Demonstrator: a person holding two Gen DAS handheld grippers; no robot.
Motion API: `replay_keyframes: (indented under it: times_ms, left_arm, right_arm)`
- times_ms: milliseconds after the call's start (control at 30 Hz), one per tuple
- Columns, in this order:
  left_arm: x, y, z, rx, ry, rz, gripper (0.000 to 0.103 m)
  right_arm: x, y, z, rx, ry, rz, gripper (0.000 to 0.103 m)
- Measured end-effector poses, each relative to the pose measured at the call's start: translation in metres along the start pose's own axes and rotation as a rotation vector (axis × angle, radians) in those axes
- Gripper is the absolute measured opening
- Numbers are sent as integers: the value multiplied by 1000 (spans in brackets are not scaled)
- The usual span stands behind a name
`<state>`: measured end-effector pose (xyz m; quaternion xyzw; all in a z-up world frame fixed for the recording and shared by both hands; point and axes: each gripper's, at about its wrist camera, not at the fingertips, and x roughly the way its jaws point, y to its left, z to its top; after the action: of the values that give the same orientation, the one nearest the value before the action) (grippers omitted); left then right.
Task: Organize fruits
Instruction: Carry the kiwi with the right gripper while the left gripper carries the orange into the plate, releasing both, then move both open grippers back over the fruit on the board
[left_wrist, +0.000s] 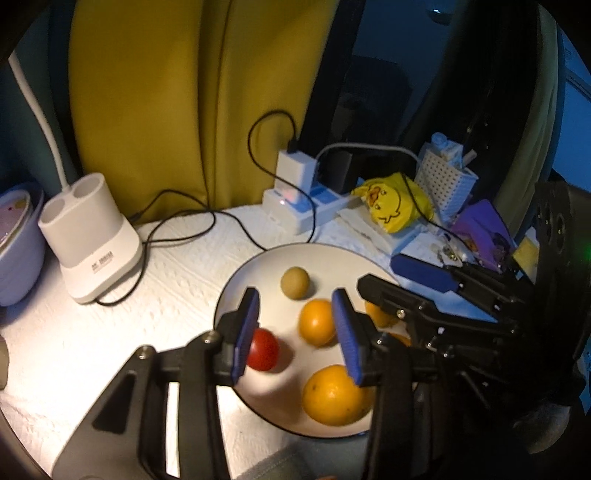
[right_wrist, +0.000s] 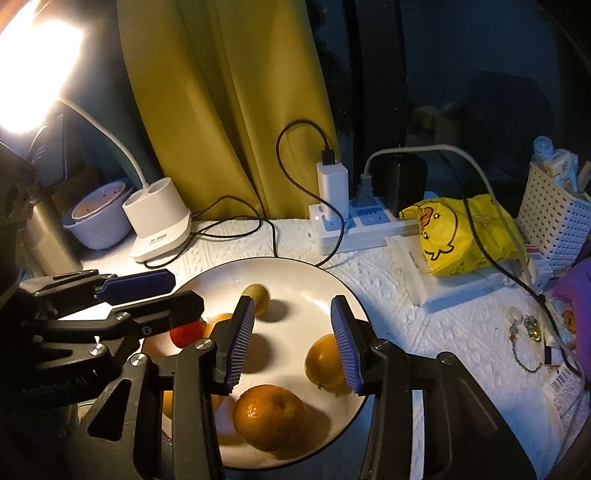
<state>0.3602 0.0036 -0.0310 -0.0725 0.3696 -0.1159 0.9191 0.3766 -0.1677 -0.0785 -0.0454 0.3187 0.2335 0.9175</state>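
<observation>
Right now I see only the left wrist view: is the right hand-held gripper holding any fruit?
Observer: No. The right hand-held gripper is open, with only bare plate between its pads.
Operator: Where does the light come from?
Observer: From a lit lamp head at upper left, outside your frame.
Operator: Is the tomato between the left one's fingers?
Observer: Seen from the side, the tomato lies on the plate below the left hand-held gripper, apparently not between its fingers.
</observation>
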Motion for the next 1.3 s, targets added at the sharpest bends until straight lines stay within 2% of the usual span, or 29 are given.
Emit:
replay_keyframes:
  times_ms: [133,200,267,333,800,1300]
  left_arm:
    - [-13,-2,3,4,-21,5,46]
    - [-20,-4,3,4,-34,3,53]
    - [-27,-5,3,1,-46,3,65]
    - [-34,-6,3,-3,-57,5,69]
    - [-90,-17,-9,0,-113,29,70]
    - [-138,-24,-43,-5,-139,39,71]
  right_arm:
    - [-9,3,1,-4,-9,-4,46]
    - [-14,4,1,-5,-15,-5,46]
    - [-19,6,1,-5,-20,-5,46]
    - [-25,8,1,-4,-27,-4,46]
    - [-70,29,-4,-19,-67,3,46]
    - [-113,53,-25,-36,-74,7,46]
